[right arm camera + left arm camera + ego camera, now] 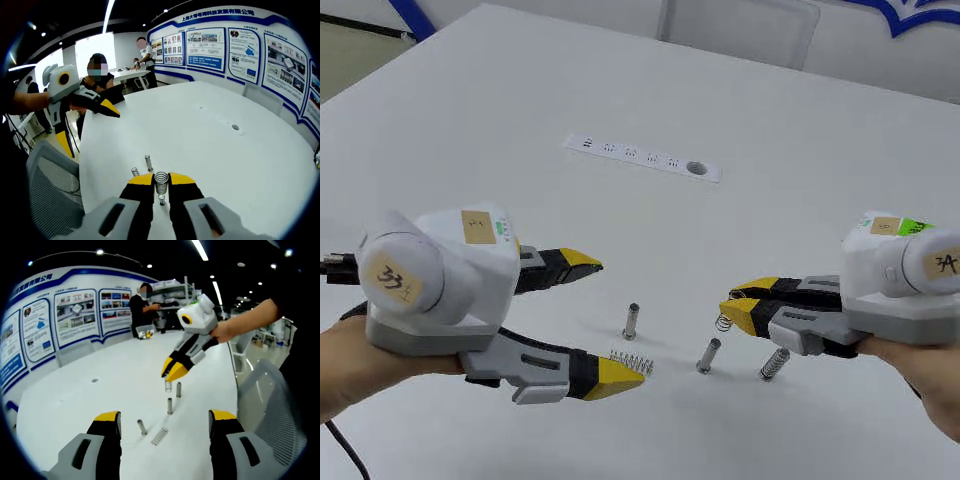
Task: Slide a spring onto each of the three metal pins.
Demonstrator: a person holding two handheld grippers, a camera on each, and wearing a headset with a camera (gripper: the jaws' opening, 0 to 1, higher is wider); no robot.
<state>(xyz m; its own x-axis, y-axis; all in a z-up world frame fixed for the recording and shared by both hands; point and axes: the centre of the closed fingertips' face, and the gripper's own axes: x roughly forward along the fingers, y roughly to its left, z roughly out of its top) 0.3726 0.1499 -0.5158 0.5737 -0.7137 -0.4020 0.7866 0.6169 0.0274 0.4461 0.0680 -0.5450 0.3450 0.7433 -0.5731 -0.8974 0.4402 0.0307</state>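
My right gripper [732, 305] is shut on a small spring [722, 323], which shows end-on between its yellow tips in the right gripper view, spring [161, 186]. It hovers just above an upright metal pin [708, 355]. A second bare pin [631, 320] stands to the left. A third pin [773, 363], under the right gripper, looks wrapped in a spring. One loose spring [630, 360] lies on the table beside the lower jaw of my left gripper [605, 318], which is open wide and holds nothing.
A white power strip [642, 157] lies further back on the white table [520, 120]. A chair [740, 30] stands at the far edge. A mesh chair [280, 405] stands close to the table's side. People stand at another table in the background.
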